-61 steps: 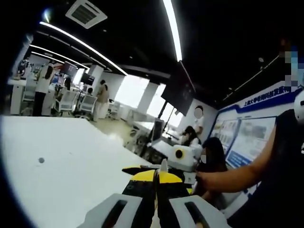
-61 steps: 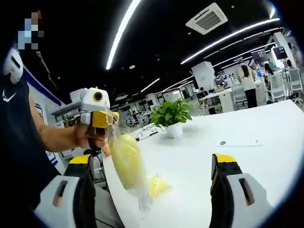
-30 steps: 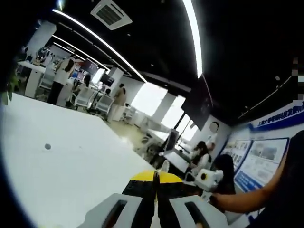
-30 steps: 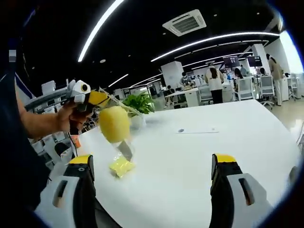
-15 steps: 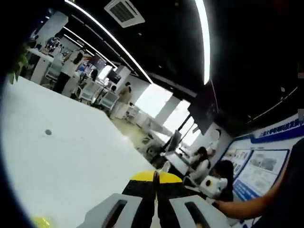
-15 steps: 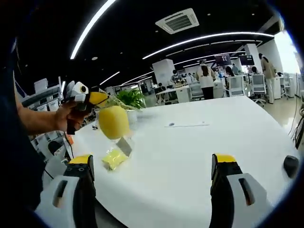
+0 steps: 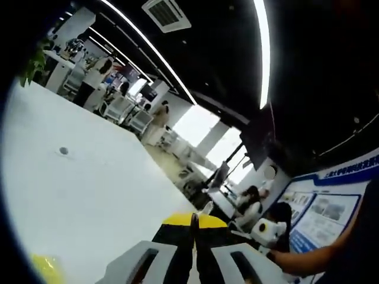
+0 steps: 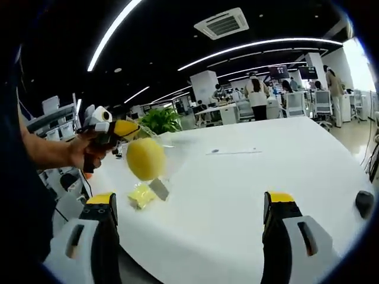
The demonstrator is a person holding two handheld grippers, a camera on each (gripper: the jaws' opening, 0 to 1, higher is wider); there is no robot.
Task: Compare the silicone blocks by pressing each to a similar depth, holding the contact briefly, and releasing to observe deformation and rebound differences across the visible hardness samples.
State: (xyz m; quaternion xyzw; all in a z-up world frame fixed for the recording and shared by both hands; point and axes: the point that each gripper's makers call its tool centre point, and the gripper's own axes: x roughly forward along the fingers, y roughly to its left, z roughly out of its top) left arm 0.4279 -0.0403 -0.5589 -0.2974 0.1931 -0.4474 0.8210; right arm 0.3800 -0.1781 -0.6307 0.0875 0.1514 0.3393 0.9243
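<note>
The left gripper point(image 8: 121, 128) is clamped on a clear bag holding a yellow block point(image 8: 145, 158) above the white table point(image 8: 249, 183). The right gripper point(image 8: 192, 236) stands wide open, holding nothing. Another yellow block point(image 8: 142, 194) lies on the table below.

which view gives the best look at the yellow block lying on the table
The right gripper view: the flat yellow silicone block lies whole on the white table, below the round yellow piece in a clear bag held by the left gripper. The left gripper view catches just a cropped yellow corner at its lower edge.
</note>
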